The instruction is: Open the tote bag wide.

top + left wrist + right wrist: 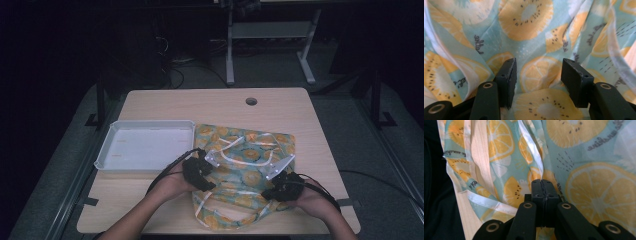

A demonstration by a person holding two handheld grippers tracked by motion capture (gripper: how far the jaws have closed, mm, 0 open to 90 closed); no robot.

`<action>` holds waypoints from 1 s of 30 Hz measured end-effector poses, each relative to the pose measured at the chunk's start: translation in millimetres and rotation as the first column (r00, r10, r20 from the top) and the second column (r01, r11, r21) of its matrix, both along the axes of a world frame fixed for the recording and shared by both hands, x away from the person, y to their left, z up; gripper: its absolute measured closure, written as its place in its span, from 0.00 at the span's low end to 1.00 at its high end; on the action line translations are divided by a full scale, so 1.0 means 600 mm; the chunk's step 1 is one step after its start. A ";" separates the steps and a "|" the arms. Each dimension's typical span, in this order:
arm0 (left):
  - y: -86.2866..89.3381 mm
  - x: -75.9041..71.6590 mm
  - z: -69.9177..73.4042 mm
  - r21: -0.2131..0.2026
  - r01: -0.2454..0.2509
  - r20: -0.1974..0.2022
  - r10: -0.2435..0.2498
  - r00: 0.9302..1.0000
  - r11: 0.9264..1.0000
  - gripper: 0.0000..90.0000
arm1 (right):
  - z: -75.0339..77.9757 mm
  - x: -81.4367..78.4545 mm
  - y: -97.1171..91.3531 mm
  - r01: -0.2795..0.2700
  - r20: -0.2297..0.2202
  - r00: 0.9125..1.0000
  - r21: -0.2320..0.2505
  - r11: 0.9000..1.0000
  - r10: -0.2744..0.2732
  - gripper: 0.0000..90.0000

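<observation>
A thin cloth bag [247, 150] printed with orange slices on pale blue, trimmed with white ribbon, lies crumpled on the wooden table [200, 102]. My left gripper [206, 179] sits at the bag's left side. In the left gripper view it [539, 71] is open, its two pads apart just above the cloth [531, 32] with nothing pinched. My right gripper [272, 192] rests at the bag's lower right edge. In the right gripper view it [541, 182] is shut, and the fabric [596, 187] and a white ribbon [530, 147] run into its tips.
A white tray [107, 150] stands on the table just left of the bag. A round cable hole [251, 101] is near the table's far edge. Dark floor and desk legs [230, 55] lie beyond the table.
</observation>
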State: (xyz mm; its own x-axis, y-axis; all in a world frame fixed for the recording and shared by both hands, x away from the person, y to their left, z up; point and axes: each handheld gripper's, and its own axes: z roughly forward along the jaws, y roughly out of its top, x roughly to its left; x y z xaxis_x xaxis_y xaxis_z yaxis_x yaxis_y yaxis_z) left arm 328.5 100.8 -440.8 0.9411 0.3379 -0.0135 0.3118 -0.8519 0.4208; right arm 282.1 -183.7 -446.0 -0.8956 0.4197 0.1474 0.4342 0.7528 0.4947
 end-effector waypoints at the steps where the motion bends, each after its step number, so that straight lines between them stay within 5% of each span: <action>1: -0.001 0.000 -0.003 0.005 -0.003 -0.002 0.003 1.000 1.000 0.51 | -0.001 0.000 0.000 0.000 -0.002 1.000 -0.002 1.000 0.000 0.98; 10: 0.001 0.001 -0.006 -0.003 -0.006 -0.003 0.006 1.000 1.000 0.58 | -0.007 0.002 0.001 -0.003 -0.010 1.000 -0.017 1.000 0.003 0.98; 18: 0.009 0.010 -0.005 -0.011 -0.008 -0.015 0.008 1.000 1.000 0.97 | -0.009 0.002 0.002 -0.003 -0.015 1.000 -0.024 1.000 0.003 0.98; 22: 0.012 0.012 0.005 -0.029 -0.004 -0.028 0.003 1.000 1.000 1.00 | -0.009 0.002 0.003 -0.005 -0.014 1.000 -0.024 1.000 0.004 0.98; 25: 0.022 0.016 0.034 -0.099 -0.016 -0.039 0.012 0.999 0.995 1.00 | -0.008 0.002 0.003 -0.008 -0.011 1.000 -0.028 1.000 0.008 0.98; 30: 0.027 0.023 0.078 -0.216 -0.035 -0.043 0.027 0.999 0.976 1.00 | -0.008 0.001 0.004 -0.012 -0.010 1.000 -0.035 0.999 0.012 0.99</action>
State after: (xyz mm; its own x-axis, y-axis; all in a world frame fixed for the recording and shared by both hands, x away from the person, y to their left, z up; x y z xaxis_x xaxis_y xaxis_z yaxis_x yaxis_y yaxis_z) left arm 342.4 116.8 -393.9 0.9275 0.3518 -0.1268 0.3568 -0.7315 0.5810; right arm 282.9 -181.3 -450.6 -0.8992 0.4140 0.1415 0.4297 0.7746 0.4642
